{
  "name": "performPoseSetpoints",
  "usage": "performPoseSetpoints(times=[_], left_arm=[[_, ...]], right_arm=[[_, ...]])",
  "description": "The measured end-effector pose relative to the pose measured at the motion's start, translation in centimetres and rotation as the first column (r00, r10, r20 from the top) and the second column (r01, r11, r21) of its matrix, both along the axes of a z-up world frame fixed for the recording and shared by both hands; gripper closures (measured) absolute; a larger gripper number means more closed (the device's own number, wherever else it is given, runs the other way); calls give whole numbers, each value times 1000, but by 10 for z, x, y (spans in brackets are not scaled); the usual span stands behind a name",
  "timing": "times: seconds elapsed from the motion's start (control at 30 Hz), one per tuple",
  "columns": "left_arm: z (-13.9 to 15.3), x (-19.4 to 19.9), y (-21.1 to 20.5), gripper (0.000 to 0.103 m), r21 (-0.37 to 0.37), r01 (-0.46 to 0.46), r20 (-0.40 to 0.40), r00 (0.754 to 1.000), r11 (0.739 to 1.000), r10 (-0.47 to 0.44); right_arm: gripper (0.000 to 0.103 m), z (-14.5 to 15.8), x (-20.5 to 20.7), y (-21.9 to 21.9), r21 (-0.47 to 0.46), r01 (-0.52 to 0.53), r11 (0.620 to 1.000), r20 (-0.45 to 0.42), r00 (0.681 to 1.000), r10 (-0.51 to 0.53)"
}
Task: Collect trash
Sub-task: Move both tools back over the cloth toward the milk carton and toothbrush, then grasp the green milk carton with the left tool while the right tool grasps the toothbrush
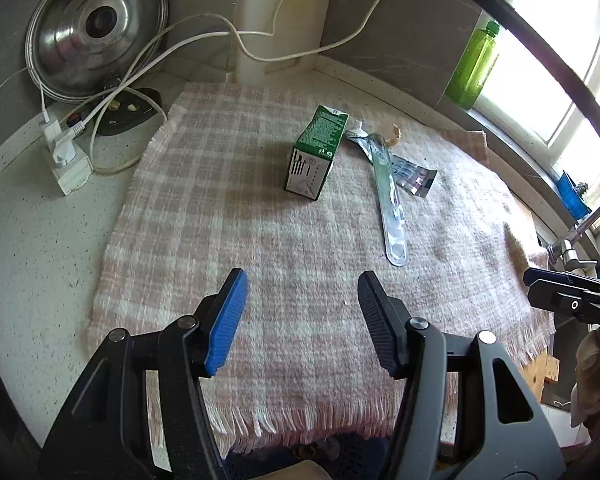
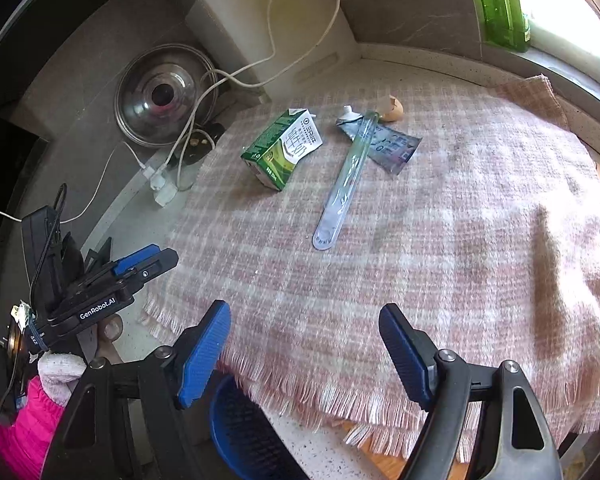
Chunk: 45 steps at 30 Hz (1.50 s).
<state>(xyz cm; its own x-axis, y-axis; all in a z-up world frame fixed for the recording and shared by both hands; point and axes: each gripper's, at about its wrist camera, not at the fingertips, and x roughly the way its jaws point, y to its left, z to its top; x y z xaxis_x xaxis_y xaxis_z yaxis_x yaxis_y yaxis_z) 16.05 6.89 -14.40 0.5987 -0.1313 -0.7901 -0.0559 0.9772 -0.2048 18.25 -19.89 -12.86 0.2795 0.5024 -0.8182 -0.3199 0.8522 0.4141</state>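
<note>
Nearest in the right wrist view, the right gripper (image 2: 304,350) hangs over the fringed near edge of the cloth (image 2: 440,240), its jaws spread wide and holding nothing. Only this view shows the blue basket (image 2: 240,432) just below that edge, and the left gripper (image 2: 150,262) from the side, out over the bare counter (image 2: 140,220) left of the cloth; from that angle its gap cannot be judged. The left wrist view settles it: the left gripper (image 1: 300,312) is released, jaws well apart, empty, over the near part of the cloth (image 1: 260,240). At that view's right edge part of the right gripper (image 1: 560,292) shows, and beyond it a tap (image 1: 576,240).

Between both claws and the trash lies a broad open stretch of cloth with nothing standing on it.

The trash sits in the far half of the cloth. The green carton (image 1: 318,152) lies on its side; the right view shows its white printed face (image 2: 284,148), the left its barcode end. Well to its right a long clear plastic strip (image 1: 388,196) lies across a squeezed tube (image 1: 404,168), touching it. An eggshell (image 2: 392,109) sits just behind them.

Off the cloth to the far left stand a power strip (image 1: 66,160) with white cables (image 1: 260,54), a dark dish (image 1: 132,110), and a steel lid (image 1: 96,32) leaning on the wall. A green bottle (image 1: 476,64) stands on the sill at the far right.
</note>
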Motion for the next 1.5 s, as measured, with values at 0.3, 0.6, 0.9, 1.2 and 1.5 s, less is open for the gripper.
performPoseSetpoints(times=[0.3, 0.6, 0.9, 1.2, 1.5], left_arm=[[-3, 44, -1, 40, -27, 28, -17, 999, 999, -28], [-14, 90, -5, 30, -13, 53, -41, 998, 999, -53], [-29, 135, -8, 30, 34, 66, -66, 996, 997, -64], [-37, 160, -12, 30, 48, 80, -74, 994, 996, -76], [-49, 170, -14, 30, 36, 84, -90, 993, 996, -81]], right_arm=[[24, -4, 35, 7, -6, 8, 1000, 9, 1000, -8], [24, -26, 72, 9, 60, 43, 997, -65, 997, -40], [37, -50, 108, 23, 89, 47, 995, -133, 990, -35], [43, -82, 148, 38, 64, 106, 992, -219, 972, -90], [50, -101, 167, 57, 9, 127, 992, -247, 962, -121]])
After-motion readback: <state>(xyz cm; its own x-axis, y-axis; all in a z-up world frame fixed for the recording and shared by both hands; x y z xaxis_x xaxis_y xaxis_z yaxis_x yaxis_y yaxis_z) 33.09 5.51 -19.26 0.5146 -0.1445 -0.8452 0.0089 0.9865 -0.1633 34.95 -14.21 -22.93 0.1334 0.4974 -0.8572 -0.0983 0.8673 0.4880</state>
